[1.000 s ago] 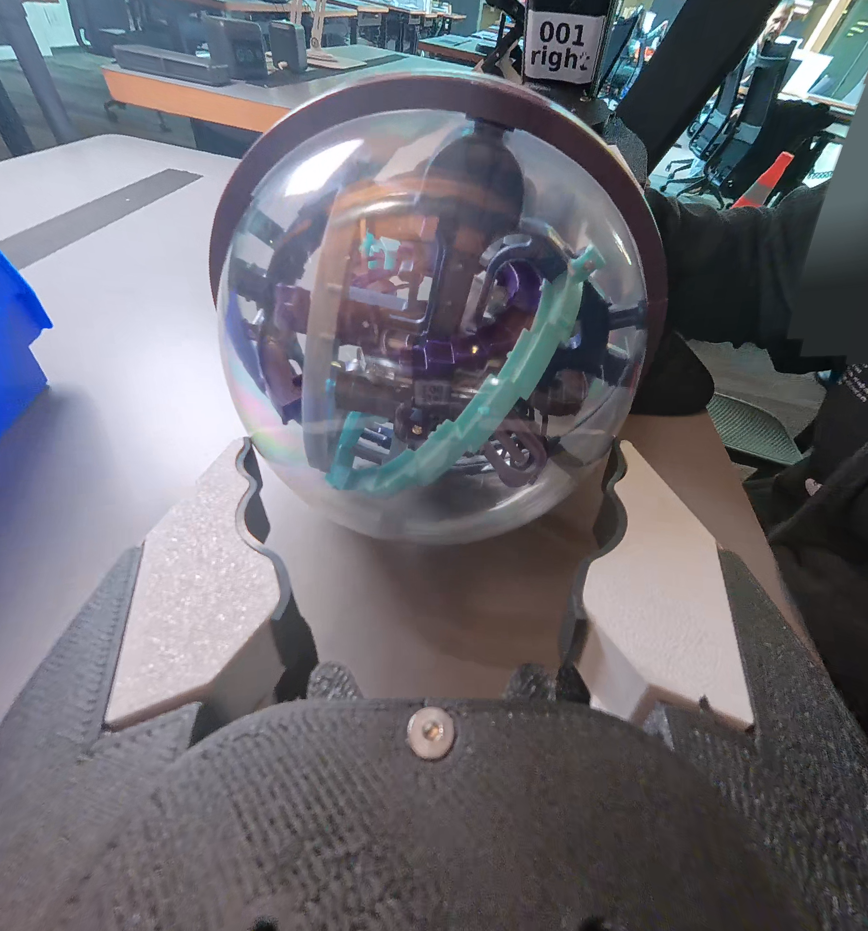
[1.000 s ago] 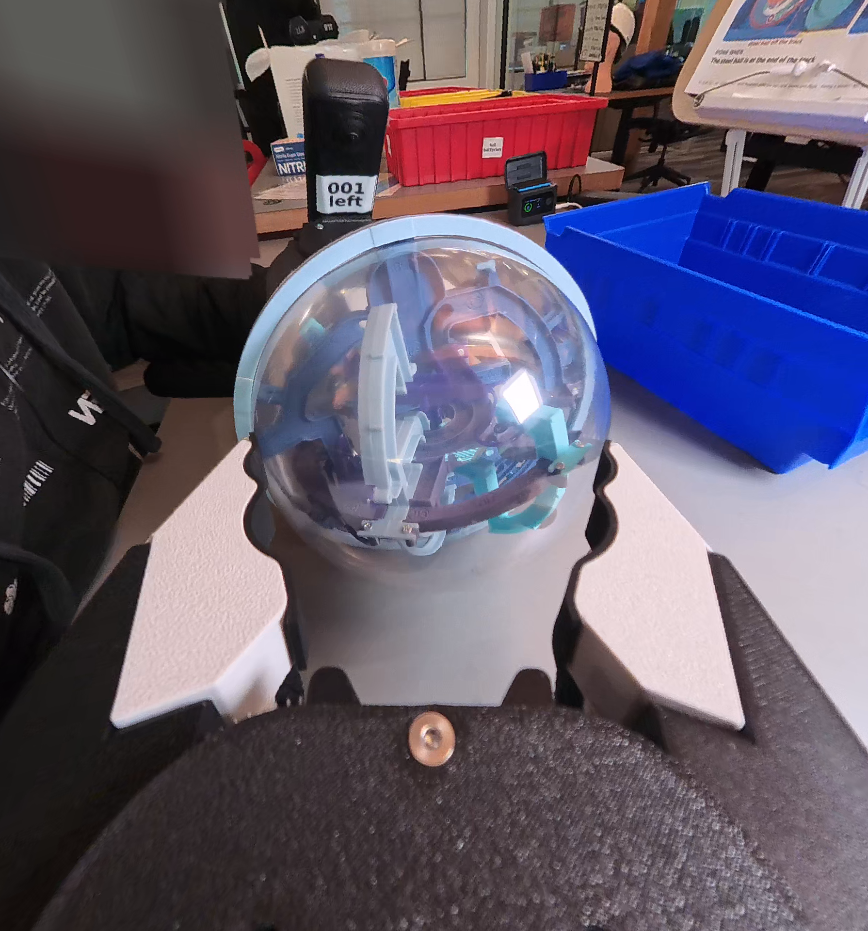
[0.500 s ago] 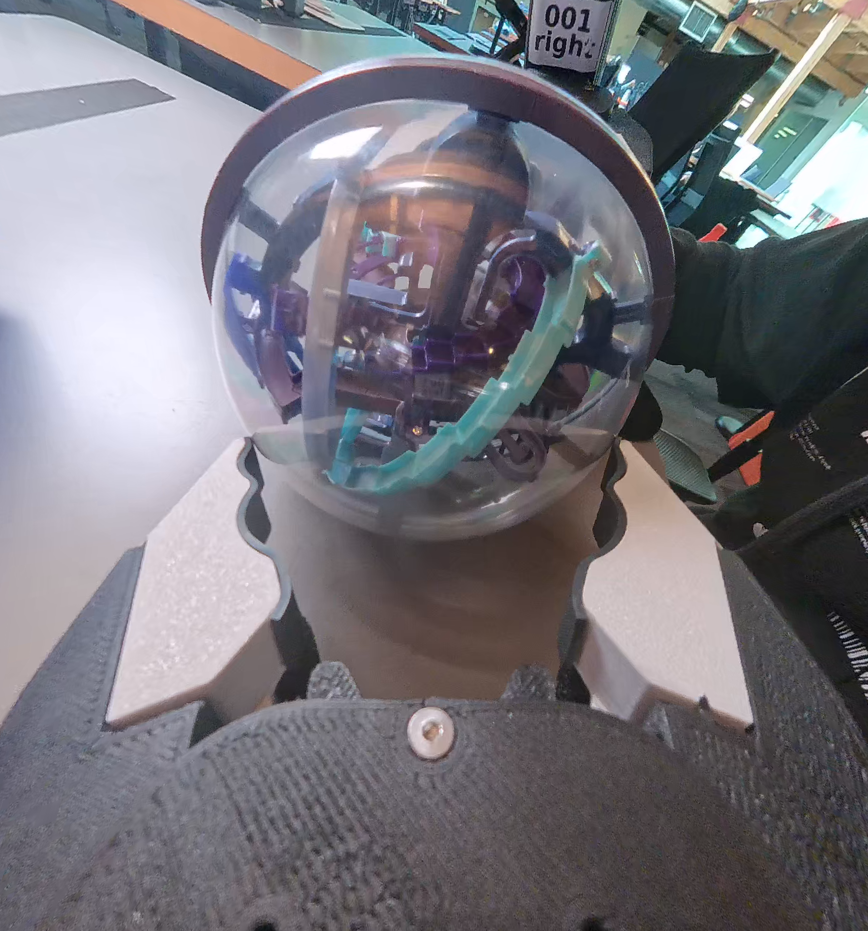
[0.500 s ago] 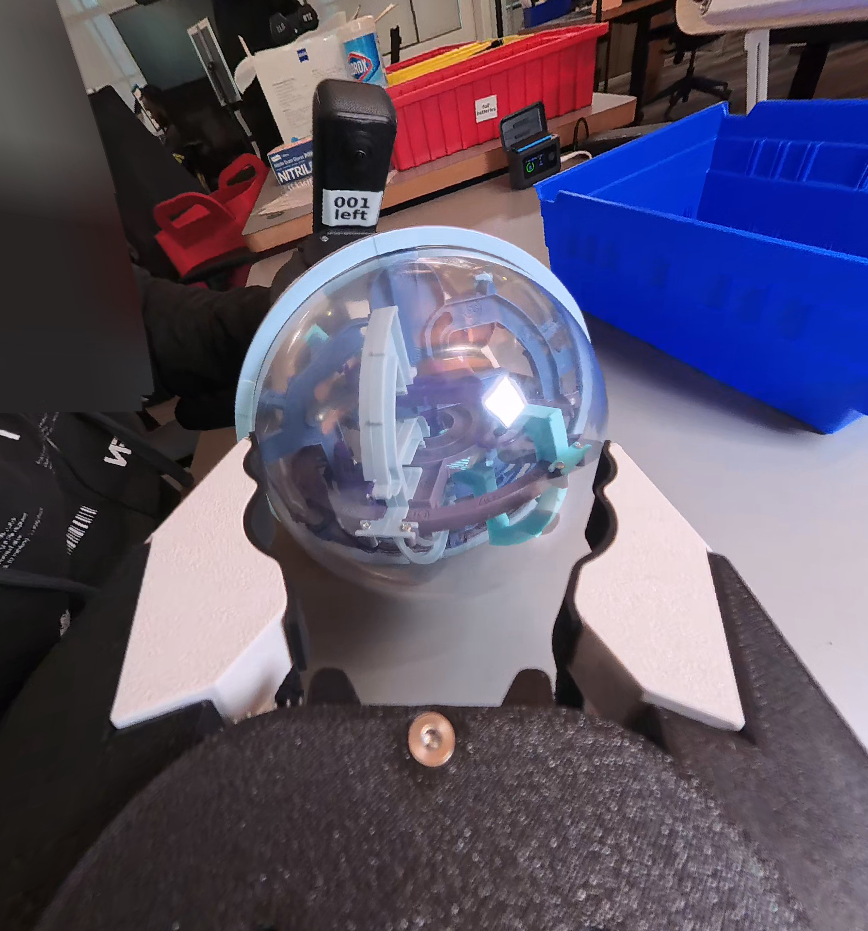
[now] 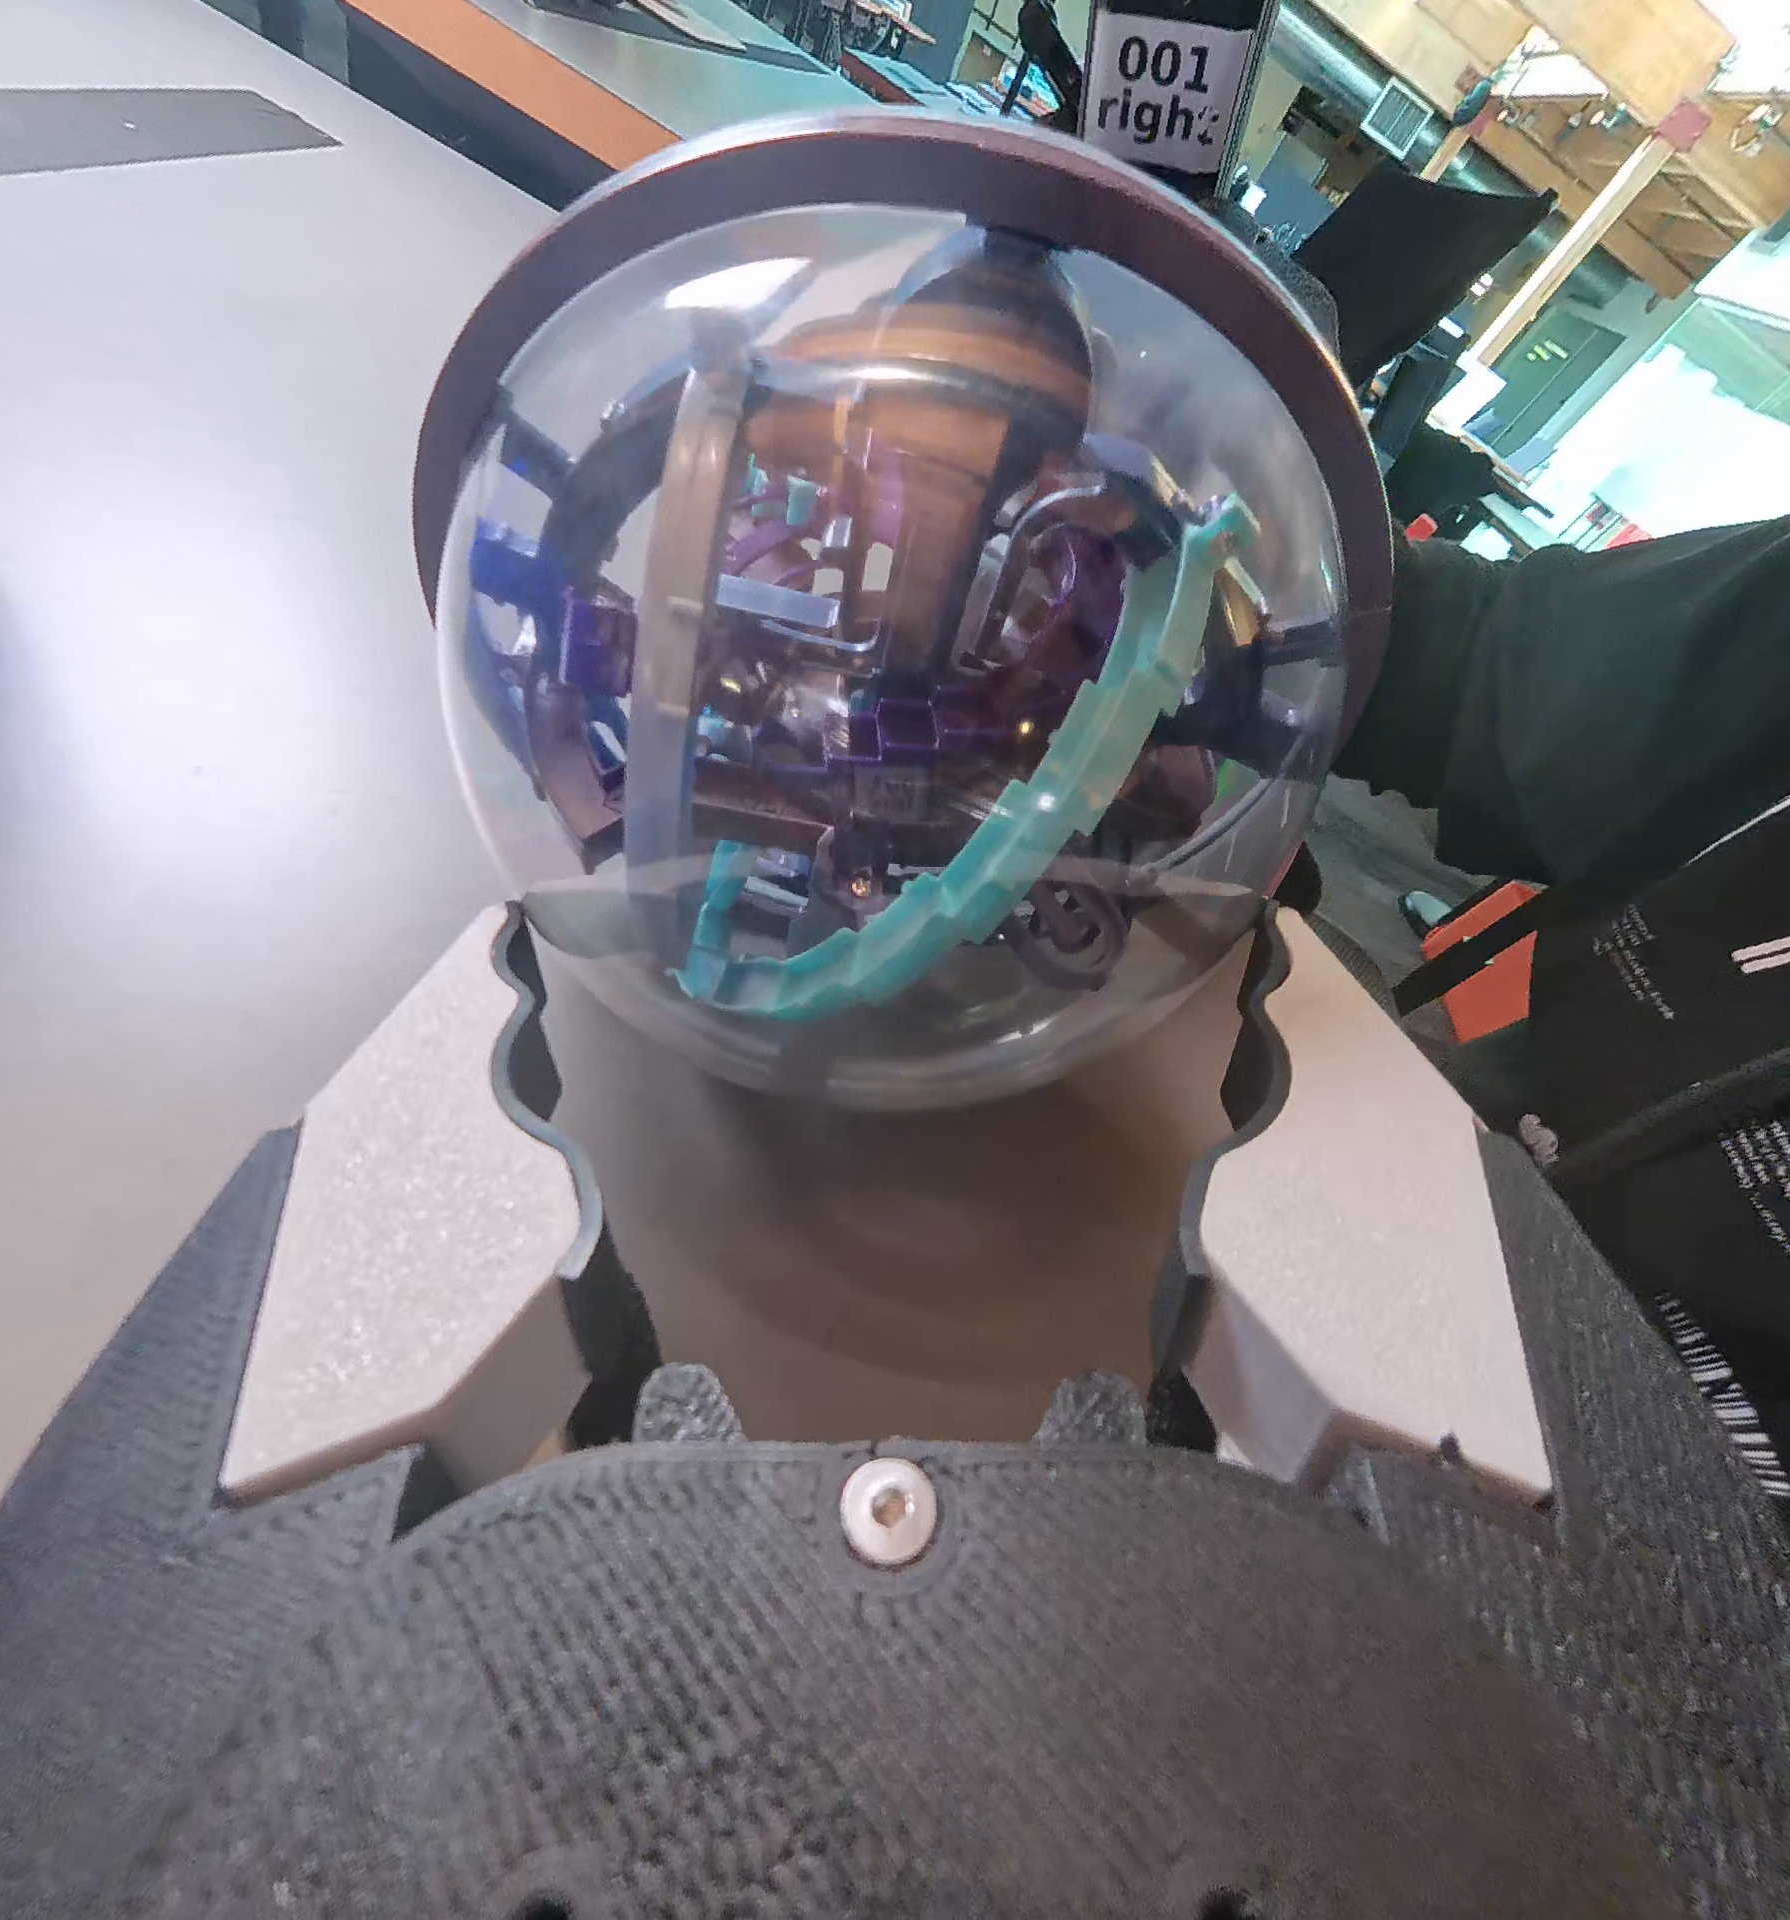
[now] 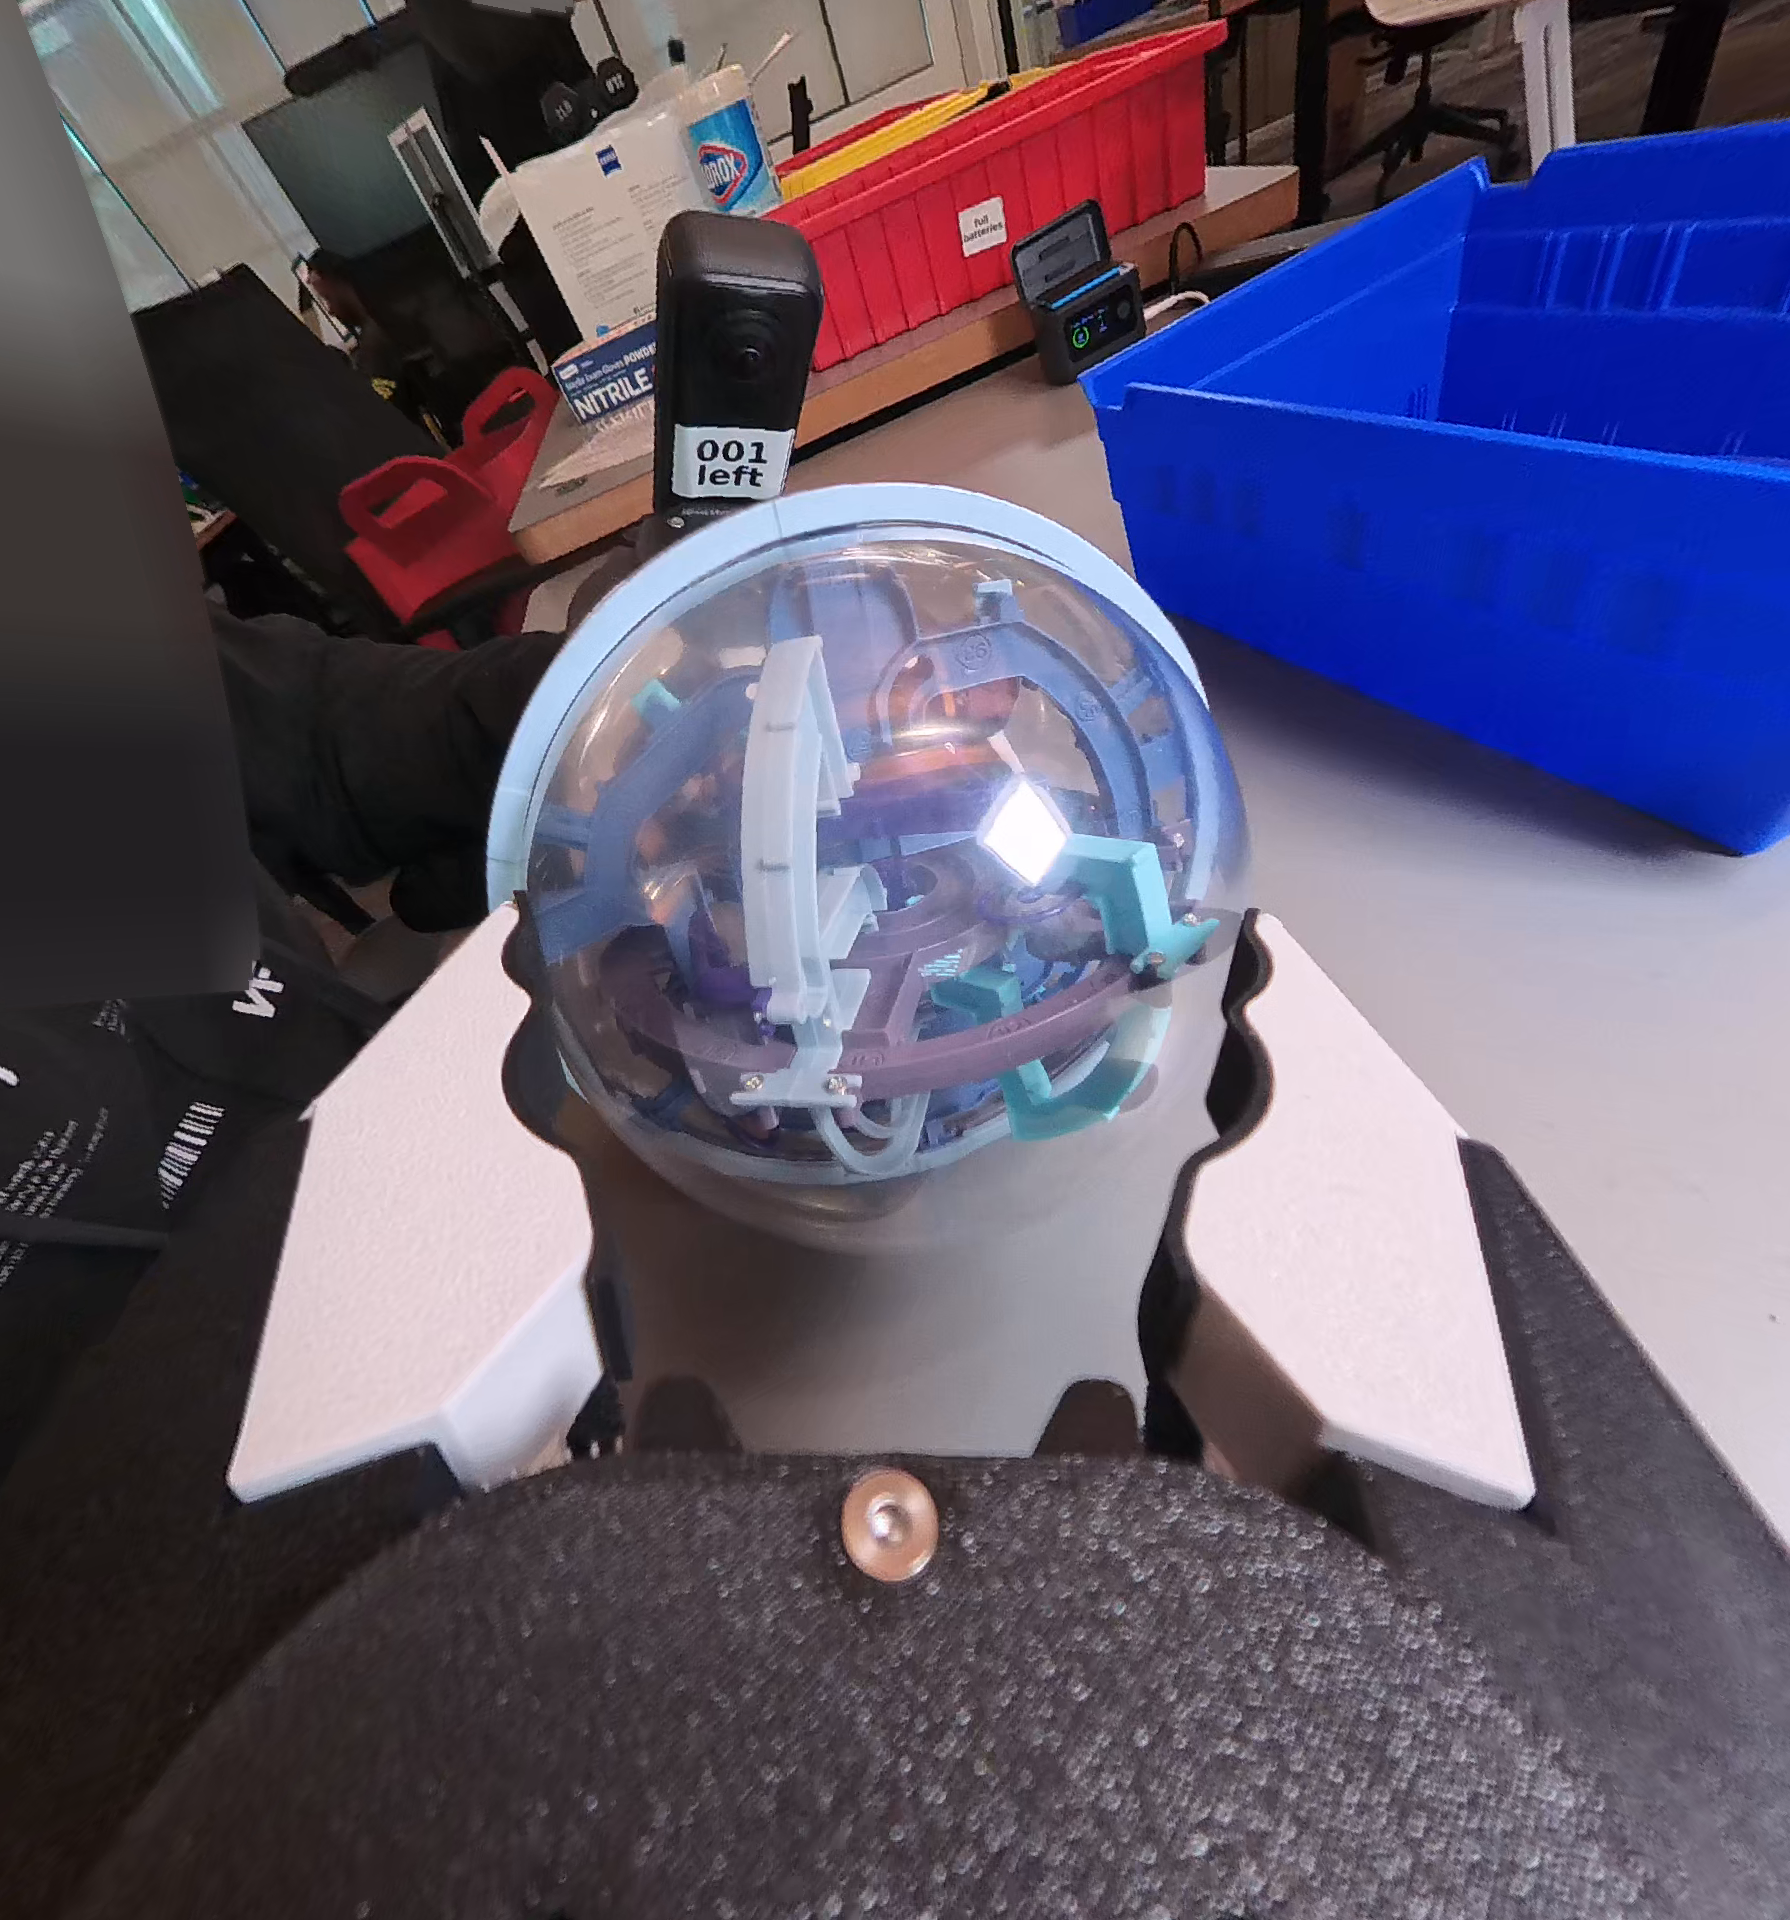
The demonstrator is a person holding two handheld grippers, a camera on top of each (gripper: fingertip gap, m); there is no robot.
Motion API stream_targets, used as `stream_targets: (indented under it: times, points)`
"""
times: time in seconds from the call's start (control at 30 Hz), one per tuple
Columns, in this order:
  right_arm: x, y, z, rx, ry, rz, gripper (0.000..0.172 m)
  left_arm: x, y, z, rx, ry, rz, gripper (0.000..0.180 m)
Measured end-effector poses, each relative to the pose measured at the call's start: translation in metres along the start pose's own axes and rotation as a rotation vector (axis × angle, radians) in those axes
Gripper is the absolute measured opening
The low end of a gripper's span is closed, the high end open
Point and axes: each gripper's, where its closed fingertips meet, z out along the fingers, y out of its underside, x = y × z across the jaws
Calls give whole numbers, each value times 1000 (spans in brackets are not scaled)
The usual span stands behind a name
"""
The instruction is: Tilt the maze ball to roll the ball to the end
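The maze ball (image 5: 891,623) is a clear sphere with teal, purple, blue and orange tracks inside. It is held above the table between both grippers, which face each other. My left gripper (image 5: 891,925) is shut on it, with its fingertips (image 5: 517,935) against the ball's lower sides. My right gripper (image 6: 880,925) grips the same ball (image 6: 870,862) from the opposite side, its fingertips (image 6: 1249,935) pressed against the shell. Each view shows the other gripper's camera behind the ball, the right one (image 5: 1166,83) and the left one (image 6: 735,353). I cannot make out the small rolling ball for certain.
A blue bin (image 6: 1493,468) stands on the grey table (image 5: 143,623) to the right in the right wrist view. A red bin (image 6: 995,197) and a small charger case (image 6: 1078,301) sit on a farther desk. The person's dark sleeve (image 5: 1597,675) is close by.
Both grippers have tilted and turned together with the ball in their grasp. The background has swung, and the blue bin has left the left wrist view. Neither grip has changed.
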Motion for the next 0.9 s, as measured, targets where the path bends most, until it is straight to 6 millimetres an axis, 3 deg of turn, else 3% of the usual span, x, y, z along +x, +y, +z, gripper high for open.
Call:
stream_targets:
  times: [0.43, 0.9]
  points:
    - [-11, 7, 0, 74, 59, -261, 126, 0, -1, -5, -5, -95, 310, 130]
    - [-19, -2, -2, 73, 114, -377, 127, -3, 5, 3, -19, -79, 371, 130]
